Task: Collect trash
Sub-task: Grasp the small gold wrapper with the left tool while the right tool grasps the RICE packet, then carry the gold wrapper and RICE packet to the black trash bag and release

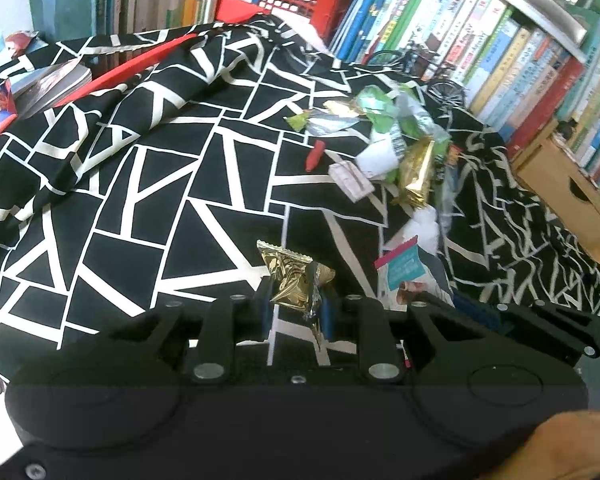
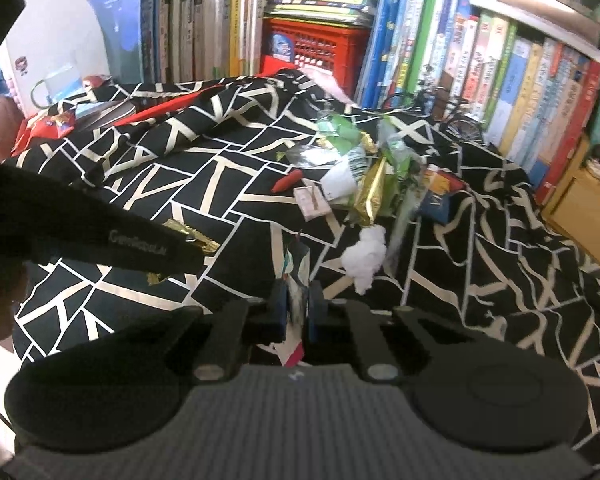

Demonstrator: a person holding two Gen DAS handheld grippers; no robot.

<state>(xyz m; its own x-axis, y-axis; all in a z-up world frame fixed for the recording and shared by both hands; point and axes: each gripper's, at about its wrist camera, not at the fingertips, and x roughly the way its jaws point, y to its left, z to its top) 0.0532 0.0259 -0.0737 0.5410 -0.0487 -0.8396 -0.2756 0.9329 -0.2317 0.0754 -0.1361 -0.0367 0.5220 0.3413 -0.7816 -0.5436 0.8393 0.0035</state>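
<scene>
Two tongs each grip trash: left tongs (image 1: 294, 312) pinch a gold wrapper (image 1: 292, 276) at lower centre. Right tongs (image 2: 298, 312) clamp a teal-and-pink packet (image 2: 296, 280); more litter (image 2: 356, 172) sits upper right on the patterned cloth (image 2: 180, 184).

The left gripper (image 1: 296, 304) points down and its jaws pinch a gold wrapper (image 1: 294, 280). The right gripper (image 2: 298, 310) points down too, squeezing a thin packet (image 2: 298, 280).

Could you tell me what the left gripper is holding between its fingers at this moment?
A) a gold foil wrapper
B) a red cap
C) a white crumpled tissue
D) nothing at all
A: in the left wrist view the left gripper is clamped on a crinkled gold foil wrapper, while the white tissue and red cap lie on the patterned cloth.
</scene>
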